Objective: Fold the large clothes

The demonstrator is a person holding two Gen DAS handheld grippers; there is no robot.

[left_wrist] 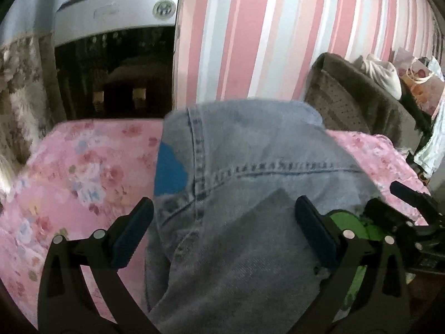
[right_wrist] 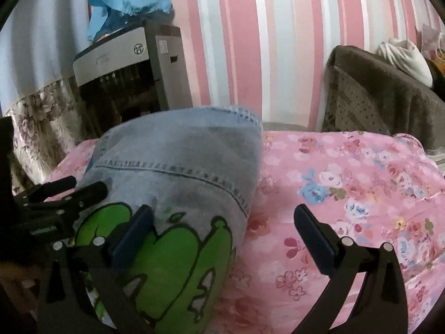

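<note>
Here, both tools, left [left_wrist: 222, 231] and right [right_wrist: 222, 233], are hovering spread over folded jeans [left_wrist: 250, 172] on the bed [right_wrist: 347, 183]; pinching matched edges should be keeping the fold square.

I'm looking along the left gripper [left_wrist: 222, 233] from just behind its fingers, sitting low and close over the jeans [left_wrist: 244, 194], facing the striped wall [left_wrist: 250, 41]. The right wrist camera is looking the same way from just behind the right gripper [right_wrist: 222, 233], set further to the right, so the jeans [right_wrist: 178, 167] are filling only its left half and the floral bedcover [right_wrist: 347, 194] its right. Both views are sharing the jeans, the bedcover [left_wrist: 78, 172], the wall [right_wrist: 264, 41], the grey appliance [left_wrist: 116, 14] [right_wrist: 116, 61] at upper left and the brown blanket [left_wrist: 361, 94] [right_wrist: 375, 89] at right. Each is catching the other gripper at its edge.
</note>
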